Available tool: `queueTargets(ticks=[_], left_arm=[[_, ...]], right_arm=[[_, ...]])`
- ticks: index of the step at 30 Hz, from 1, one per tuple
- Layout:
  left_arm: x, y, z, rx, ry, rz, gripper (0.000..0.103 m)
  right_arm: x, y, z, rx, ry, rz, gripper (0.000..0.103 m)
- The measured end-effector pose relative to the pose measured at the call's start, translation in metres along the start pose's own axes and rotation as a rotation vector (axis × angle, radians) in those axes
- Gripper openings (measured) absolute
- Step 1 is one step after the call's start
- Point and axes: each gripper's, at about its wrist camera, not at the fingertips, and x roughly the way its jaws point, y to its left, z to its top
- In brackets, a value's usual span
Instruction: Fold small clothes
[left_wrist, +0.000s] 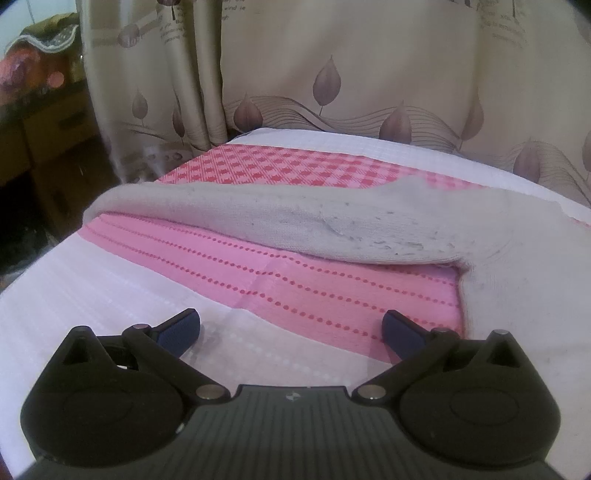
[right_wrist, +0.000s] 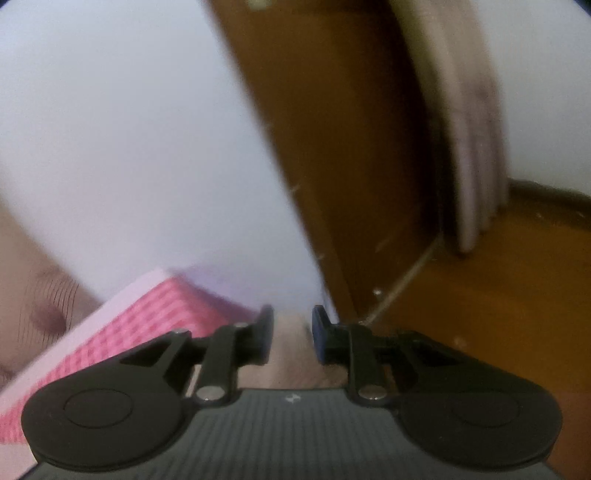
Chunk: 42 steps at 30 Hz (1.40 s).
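Note:
A small beige-grey knit garment (left_wrist: 369, 221) lies on a pink and white cloth (left_wrist: 295, 273) over the bed, its far edge lifted in a ridge and its right part draped toward me. My left gripper (left_wrist: 291, 330) is open and empty, low over the cloth just in front of the garment. In the right wrist view my right gripper (right_wrist: 291, 332) has its jaws nearly closed on a strip of the beige garment (right_wrist: 291, 354), held above the pink checked cloth (right_wrist: 155, 314). The view is blurred.
A beige curtain with leaf prints (left_wrist: 332, 74) hangs behind the bed. Dark wooden furniture (left_wrist: 44, 147) stands at the left. In the right wrist view a white wall (right_wrist: 129, 129), a brown door (right_wrist: 332, 147) and a brown floor (right_wrist: 498, 295) show.

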Motion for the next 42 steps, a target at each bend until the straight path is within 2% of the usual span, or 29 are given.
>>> queueTargets(ticks=[1,3,5,7,8,9,11,14,15,17,19,21,23,25,27,28,29,30,32,35,36,38,40,42], left_arm=[[0.000,0.001,0.000,-0.007,0.002,-0.008,0.103],[0.001,0.003,0.001,-0.016,0.007,-0.018,0.103],[0.000,0.004,0.000,-0.022,0.004,-0.023,0.103],[0.000,0.005,0.000,-0.021,0.003,-0.027,0.103],[0.000,0.005,0.000,-0.020,0.003,-0.028,0.103],[0.000,0.005,0.000,-0.020,0.003,-0.029,0.103],[0.000,0.006,-0.001,-0.023,0.001,-0.033,0.103],[-0.001,0.009,-0.001,-0.037,-0.002,-0.045,0.103],[0.000,0.010,-0.001,-0.043,-0.002,-0.051,0.103],[-0.001,0.013,-0.001,-0.059,-0.007,-0.063,0.103],[-0.002,0.016,-0.001,-0.080,-0.014,-0.080,0.103],[-0.001,0.019,-0.002,-0.099,-0.018,-0.094,0.103],[-0.002,0.021,-0.001,-0.116,-0.023,-0.106,0.103],[-0.001,0.023,-0.001,-0.128,-0.026,-0.116,0.103],[-0.002,0.025,-0.002,-0.135,-0.027,-0.122,0.103],[-0.001,0.025,-0.002,-0.137,-0.027,-0.123,0.103],[-0.001,0.024,-0.002,-0.138,-0.027,-0.123,0.103],[-0.001,0.024,-0.002,-0.139,-0.027,-0.124,0.103],[-0.002,0.026,-0.002,-0.147,-0.030,-0.130,0.103],[-0.003,0.029,-0.003,-0.160,-0.036,-0.142,0.103],[-0.003,0.030,-0.003,-0.166,-0.038,-0.148,0.103],[-0.004,0.034,-0.003,-0.180,-0.046,-0.192,0.103],[-0.009,0.041,-0.002,-0.178,-0.025,-0.279,0.103],[-0.022,0.052,-0.005,-0.216,0.005,-0.376,0.103]], right_arm=[[-0.014,0.000,-0.006,0.005,-0.021,0.038,0.022],[-0.054,0.005,-0.021,0.009,-0.040,0.179,0.022],[-0.101,0.009,-0.045,0.047,0.009,0.380,0.025],[-0.140,0.016,-0.076,0.063,0.123,0.576,0.043],[-0.159,0.024,-0.095,0.044,0.191,0.654,0.065],[-0.178,0.031,-0.113,0.018,0.242,0.705,0.083],[-0.221,0.047,-0.157,-0.045,0.328,0.804,0.084],[-0.270,0.067,-0.209,-0.093,0.422,0.882,0.084],[-0.286,0.074,-0.227,-0.109,0.439,0.890,0.084],[-0.313,0.089,-0.257,-0.193,0.443,0.852,0.084],[-0.343,0.105,-0.281,-0.319,0.352,0.771,0.084],[-0.366,0.128,-0.301,-0.463,0.239,0.725,0.084],[-0.373,0.147,-0.317,-0.543,0.195,0.686,0.083],[-0.362,0.168,-0.328,-0.620,0.170,0.638,0.082],[-0.350,0.185,-0.338,-0.716,0.156,0.533,0.076],[-0.354,0.185,-0.347,-0.706,0.144,0.508,0.068],[-0.357,0.180,-0.345,-0.674,0.140,0.490,0.047],[-0.355,0.171,-0.336,-0.629,0.141,0.456,0.035],[-0.353,0.140,-0.319,-0.497,0.146,0.411,0.029],[-0.344,0.075,-0.298,-0.251,0.223,0.353,0.027],[-0.345,0.057,-0.295,-0.171,0.241,0.370,0.027],[-0.358,0.030,-0.293,-0.043,0.206,0.441,0.027],[-0.365,0.022,-0.290,-0.021,0.182,0.479,0.027],[-0.367,0.030,-0.285,-0.065,0.176,0.496,0.032]])
